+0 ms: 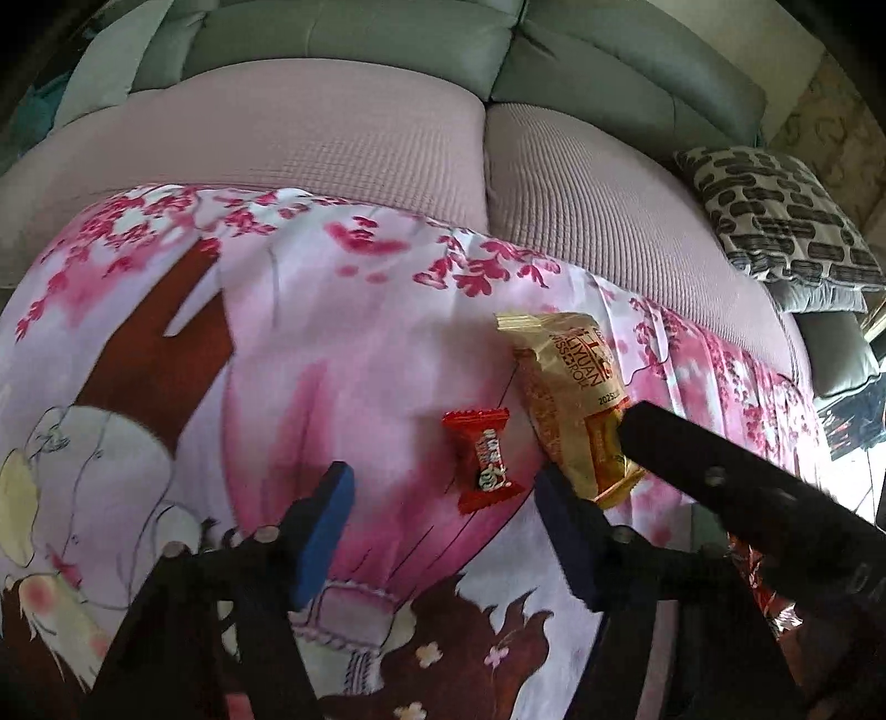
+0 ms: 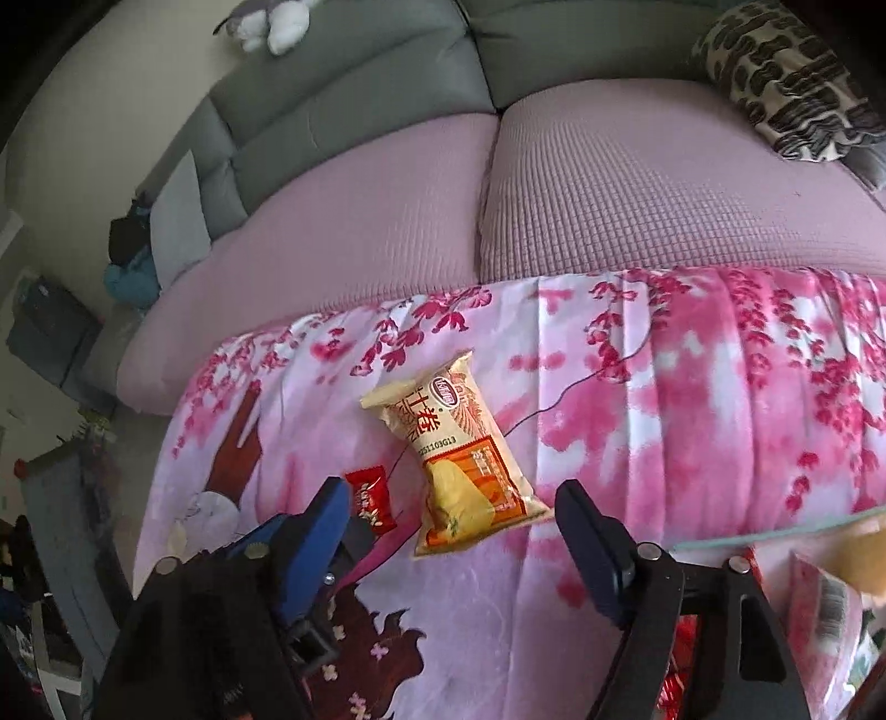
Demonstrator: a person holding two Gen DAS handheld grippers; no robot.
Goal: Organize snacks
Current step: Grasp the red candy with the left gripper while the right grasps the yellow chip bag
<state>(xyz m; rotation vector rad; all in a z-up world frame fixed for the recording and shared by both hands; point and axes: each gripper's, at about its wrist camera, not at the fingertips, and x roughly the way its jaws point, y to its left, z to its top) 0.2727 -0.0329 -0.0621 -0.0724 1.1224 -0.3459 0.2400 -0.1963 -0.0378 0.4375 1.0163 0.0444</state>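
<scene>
A small red wrapped candy (image 1: 483,459) lies on the pink flower-print cloth (image 1: 310,332), just ahead of my left gripper (image 1: 446,512) and between its two fingers. The pads stand apart from it, so the gripper is open. Right of the candy lies a gold snack pack (image 1: 565,387); a black finger of the other gripper (image 1: 720,476) reaches over its near end. In the right wrist view the gold snack pack (image 2: 462,459) sits between the fingers of my right gripper (image 2: 457,518), which is open and not touching it. The red candy (image 2: 370,495) lies beside its left finger.
The cloth (image 2: 692,399) covers the front of a sofa with pink seat cushions (image 2: 664,183) and a grey back. A black-and-white patterned pillow (image 1: 775,216) rests at the right. More snack packets (image 2: 819,603) lie at the lower right. A plush toy (image 2: 271,25) sits on the sofa back.
</scene>
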